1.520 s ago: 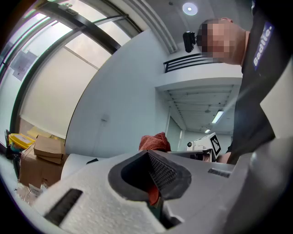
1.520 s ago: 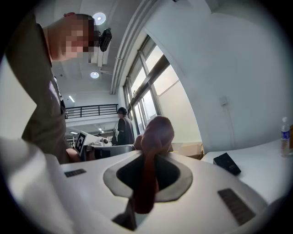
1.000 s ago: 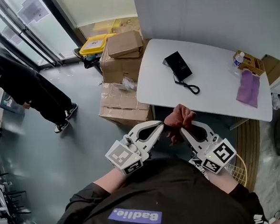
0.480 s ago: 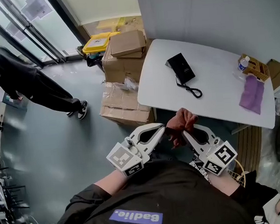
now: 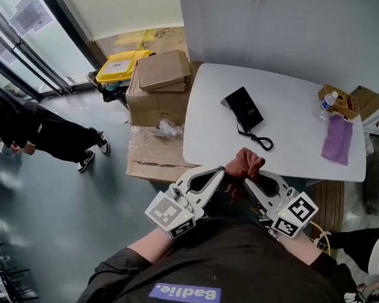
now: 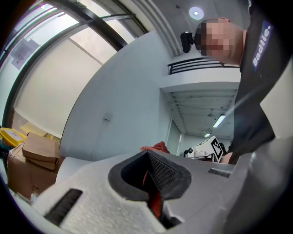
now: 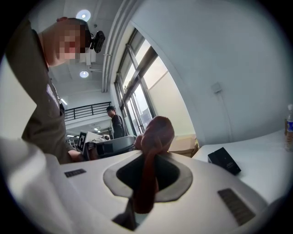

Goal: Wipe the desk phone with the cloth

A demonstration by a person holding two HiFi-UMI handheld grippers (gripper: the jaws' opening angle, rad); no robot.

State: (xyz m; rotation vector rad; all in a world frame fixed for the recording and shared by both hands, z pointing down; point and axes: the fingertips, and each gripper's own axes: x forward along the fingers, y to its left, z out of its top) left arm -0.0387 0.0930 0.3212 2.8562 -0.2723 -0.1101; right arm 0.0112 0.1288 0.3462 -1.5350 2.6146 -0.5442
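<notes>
Left tongs (image 5: 221,172), right tongs (image 5: 248,180) pinch cloth (image 5: 246,161); boxes (image 5: 154,92) flank table (image 5: 291,124).

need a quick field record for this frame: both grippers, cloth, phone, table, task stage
left gripper: shut on the bunched rust-red cloth
right gripper: shut on the same cloth
cloth position: held between both grippers at the near edge of the white table, apart from the phone
black desk phone: lies flat on the table, cord curling toward the near edge
also on table: purple cloth and clear water bottle at the right end
stage: wiping not yet begun
</notes>
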